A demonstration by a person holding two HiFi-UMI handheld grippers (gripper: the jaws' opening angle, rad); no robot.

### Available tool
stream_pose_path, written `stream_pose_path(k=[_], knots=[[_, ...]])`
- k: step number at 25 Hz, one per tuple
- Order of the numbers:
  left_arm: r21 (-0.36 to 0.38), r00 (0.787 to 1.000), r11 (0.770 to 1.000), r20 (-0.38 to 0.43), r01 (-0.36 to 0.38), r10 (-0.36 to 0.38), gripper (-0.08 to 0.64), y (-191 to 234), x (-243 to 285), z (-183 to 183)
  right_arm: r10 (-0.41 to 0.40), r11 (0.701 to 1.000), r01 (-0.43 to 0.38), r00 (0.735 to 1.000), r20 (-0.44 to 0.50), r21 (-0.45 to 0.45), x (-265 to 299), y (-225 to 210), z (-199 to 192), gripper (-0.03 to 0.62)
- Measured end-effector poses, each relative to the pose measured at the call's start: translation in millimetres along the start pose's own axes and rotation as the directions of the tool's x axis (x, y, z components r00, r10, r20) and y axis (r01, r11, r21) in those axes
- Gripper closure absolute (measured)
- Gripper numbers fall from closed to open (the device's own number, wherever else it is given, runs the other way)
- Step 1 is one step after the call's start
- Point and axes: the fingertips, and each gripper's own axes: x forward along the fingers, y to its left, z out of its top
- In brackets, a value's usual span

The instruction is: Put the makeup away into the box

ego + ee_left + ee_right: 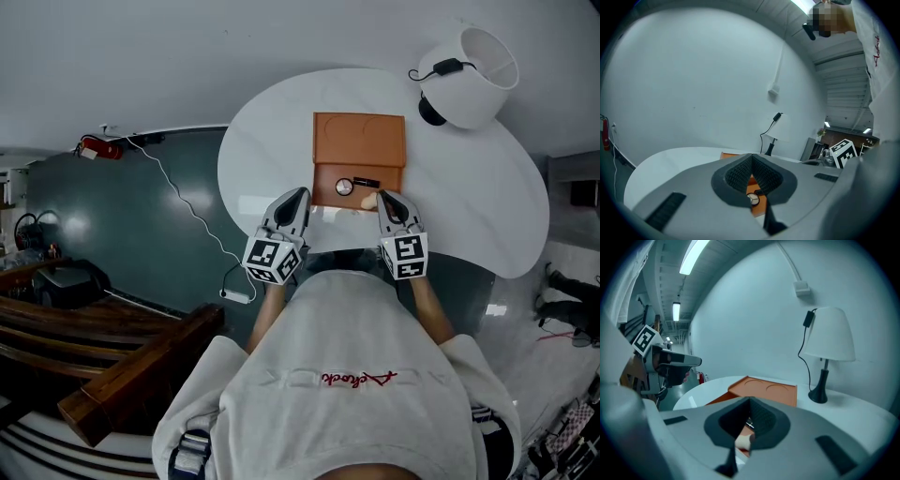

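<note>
An orange box [323,194] lies open on the white round table [469,187], its lid [359,139] folded back flat. Inside it lie a round compact [344,187] and a black stick [367,182]. My left gripper [302,194] hovers at the box's near left corner, jaws shut and empty; in the left gripper view the compact [753,199] shows through the gap under the tips [751,157]. My right gripper [382,196] is over the box's near right corner, jaws shut. A pale pinkish item [743,442] shows beneath the tips [750,400]; I cannot tell if it is touched.
A white table lamp [467,75] with a black base and cord stands at the table's far right. A white cable [187,211] runs over the dark floor to the left, near a red extinguisher [98,148]. Wooden benches [94,347] lie at the lower left.
</note>
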Motion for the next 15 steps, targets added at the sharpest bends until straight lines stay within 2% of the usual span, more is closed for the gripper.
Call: stream_pose_path(k=[10,15], knots=[[0.065,0.995,0.998,0.089,0.028,-0.033,0.551,-14.6,6.6,45.5,0.033,0.999,-0.028,0.984,0.174,-0.032,-10.5,-1.4,85.1,0.572],[0.088,0.992,0.996,0.124,0.026,-0.037,0.551,-17.8,5.1,62.8,0.027,0.999,-0.019,0.976,0.214,-0.043,-11.3,-4.1,106.6,0.572]])
